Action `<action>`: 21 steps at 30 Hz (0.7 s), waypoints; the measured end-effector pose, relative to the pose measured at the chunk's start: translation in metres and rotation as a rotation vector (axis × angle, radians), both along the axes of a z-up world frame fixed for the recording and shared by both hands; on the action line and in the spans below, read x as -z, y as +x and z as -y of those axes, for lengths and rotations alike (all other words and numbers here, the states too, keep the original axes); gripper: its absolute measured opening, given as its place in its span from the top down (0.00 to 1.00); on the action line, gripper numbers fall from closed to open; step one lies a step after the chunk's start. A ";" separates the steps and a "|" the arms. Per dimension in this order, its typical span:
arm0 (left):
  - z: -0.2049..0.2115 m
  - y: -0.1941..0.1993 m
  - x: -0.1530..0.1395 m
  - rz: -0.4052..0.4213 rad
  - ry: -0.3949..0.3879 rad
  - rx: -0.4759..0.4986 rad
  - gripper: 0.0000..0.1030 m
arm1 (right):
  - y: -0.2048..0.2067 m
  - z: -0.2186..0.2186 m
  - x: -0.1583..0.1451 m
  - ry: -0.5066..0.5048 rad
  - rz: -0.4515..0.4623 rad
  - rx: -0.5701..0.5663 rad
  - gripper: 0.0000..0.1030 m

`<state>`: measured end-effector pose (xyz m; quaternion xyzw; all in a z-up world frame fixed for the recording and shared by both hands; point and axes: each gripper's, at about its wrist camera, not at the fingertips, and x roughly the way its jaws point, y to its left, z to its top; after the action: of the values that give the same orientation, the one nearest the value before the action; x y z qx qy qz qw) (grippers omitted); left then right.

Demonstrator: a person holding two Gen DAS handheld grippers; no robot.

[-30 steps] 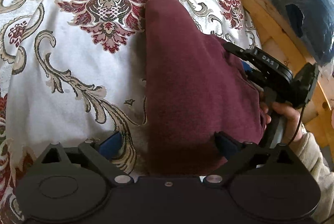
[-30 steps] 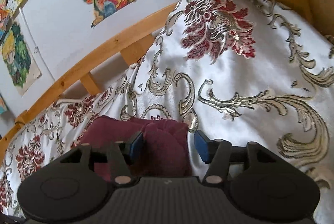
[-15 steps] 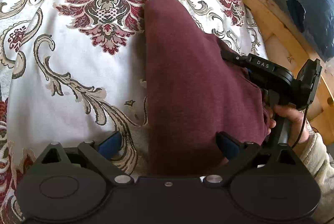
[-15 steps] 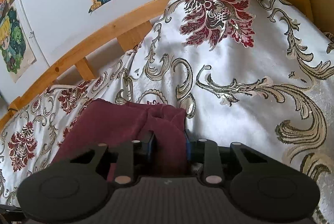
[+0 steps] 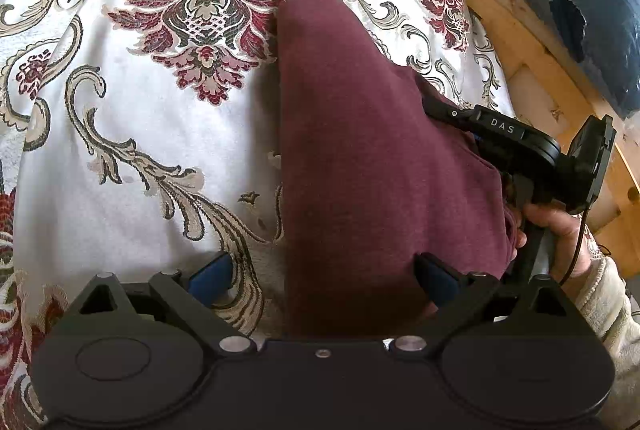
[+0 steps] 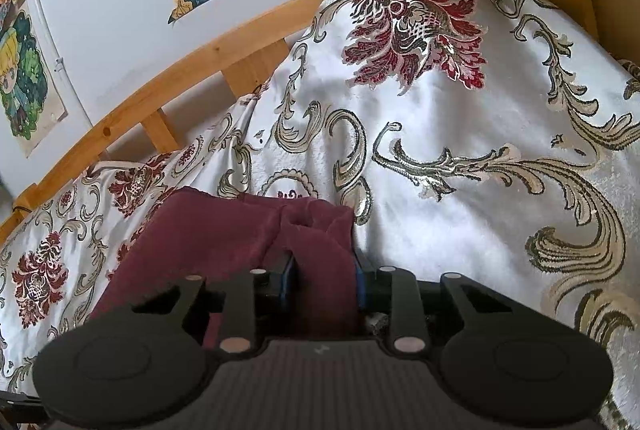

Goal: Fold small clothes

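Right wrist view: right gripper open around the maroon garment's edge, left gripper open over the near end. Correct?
Not quite. The right gripper is shut on the maroon garment, pads pinching a bunched fold, as the right wrist view shows. The left gripper is indeed open over the near end.

The white letters "DAS" stand on the black top of the right gripper (image 5: 460,117) (seen from the left wrist camera), just beside the maroon cloth (image 5: 360,149). No other words can be read.
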<state>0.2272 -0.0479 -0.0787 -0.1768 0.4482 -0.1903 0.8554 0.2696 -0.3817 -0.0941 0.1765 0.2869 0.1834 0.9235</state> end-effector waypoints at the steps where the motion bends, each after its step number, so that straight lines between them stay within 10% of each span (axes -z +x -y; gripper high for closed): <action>1: 0.000 0.000 0.000 0.000 0.000 0.000 0.04 | 0.000 0.000 0.000 -0.001 0.000 0.000 0.69; 21: 0.002 0.001 -0.005 -0.013 0.017 -0.017 0.01 | 0.000 0.000 0.002 -0.005 -0.002 0.001 0.68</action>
<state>0.2286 -0.0500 -0.0739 -0.1746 0.4539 -0.1778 0.8555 0.2701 -0.3812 -0.0956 0.1746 0.2882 0.1822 0.9237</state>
